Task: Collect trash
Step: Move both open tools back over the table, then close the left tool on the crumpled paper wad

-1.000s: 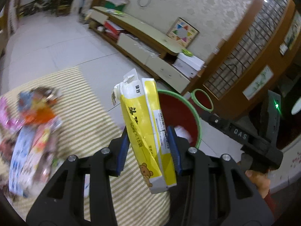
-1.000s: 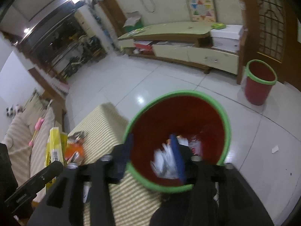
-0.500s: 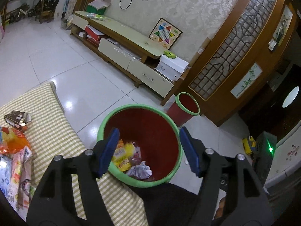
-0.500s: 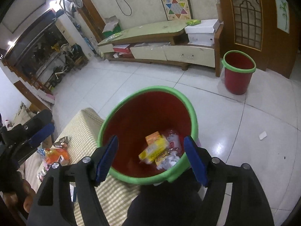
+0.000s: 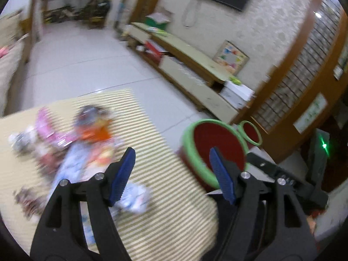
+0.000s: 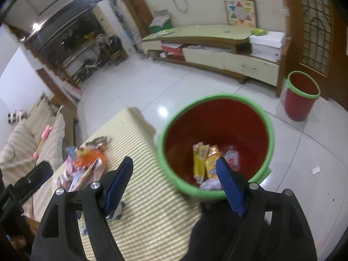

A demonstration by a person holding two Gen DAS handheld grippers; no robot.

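Note:
A red bin with a green rim [image 6: 217, 134] stands beside a striped yellow table; it also shows in the left wrist view [image 5: 215, 143]. Inside lie a yellow tissue pack [image 6: 200, 158], an orange packet [image 6: 212, 158] and crumpled paper. A pile of colourful wrappers [image 5: 82, 139] lies on the table [image 5: 165, 206], blurred; it also shows in the right wrist view [image 6: 84, 167]. My left gripper [image 5: 171, 165] is open and empty above the table, between pile and bin. My right gripper [image 6: 174, 174] is open and empty over the table edge next to the bin.
A second red bin [image 6: 301, 95] stands on the white tiled floor by a wooden partition. A low TV cabinet [image 6: 213, 50] runs along the far wall. A sofa [image 6: 28, 134] stands at the left. A paper scrap [image 6: 315, 170] lies on the floor.
My left gripper let the yellow tissue pack fall into the bin, then swung left toward the wrapper pile. My right gripper opened and shifted left over the table edge.

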